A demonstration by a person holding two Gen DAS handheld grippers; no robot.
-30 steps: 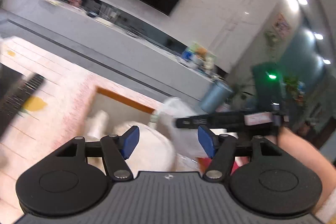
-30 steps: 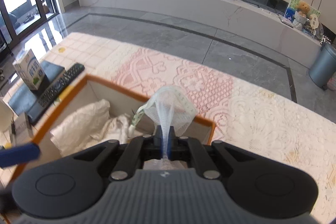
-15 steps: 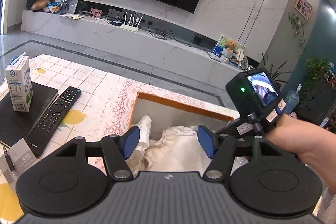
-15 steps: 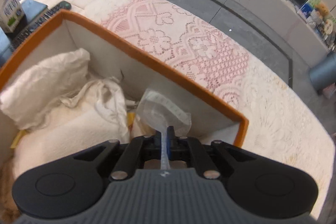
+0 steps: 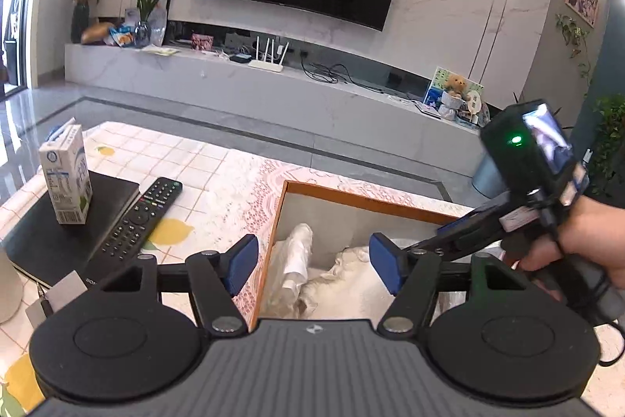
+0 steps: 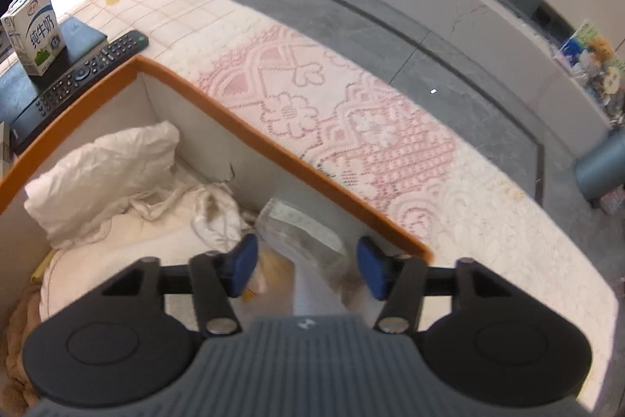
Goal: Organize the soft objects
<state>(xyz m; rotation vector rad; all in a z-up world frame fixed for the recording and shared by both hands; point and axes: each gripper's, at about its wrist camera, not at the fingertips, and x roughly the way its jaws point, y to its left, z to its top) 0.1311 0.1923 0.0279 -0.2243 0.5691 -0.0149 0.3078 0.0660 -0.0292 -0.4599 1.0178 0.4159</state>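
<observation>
An orange-rimmed storage box [image 6: 273, 147] [image 5: 363, 196] on the table holds crumpled white cloths [image 6: 105, 174] [image 5: 340, 284]. In the right wrist view a clear plastic bag [image 6: 300, 233] lies in the box's near corner between the blue pads; my right gripper [image 6: 306, 266] is opening and its pads stand apart from the bag. My left gripper [image 5: 312, 266] hovers over the box's left rim, jaws opening, with nothing between them. The right gripper [image 5: 457, 235] reaches into the box from the right in the left wrist view, held by a hand [image 5: 586, 241].
Left of the box lie a black remote [image 5: 136, 221] [image 6: 90, 69] and a milk carton [image 5: 68, 178] [image 6: 33, 30] on a black book [image 5: 50, 233]. A lace cloth [image 6: 351, 127] covers the table beyond the box. A grey bin [image 6: 601, 167] stands on the floor.
The right gripper sank into the box and went from shut on the plastic bag to open, leaving the bag lying in the box. The left gripper's view swung level and steadied.
</observation>
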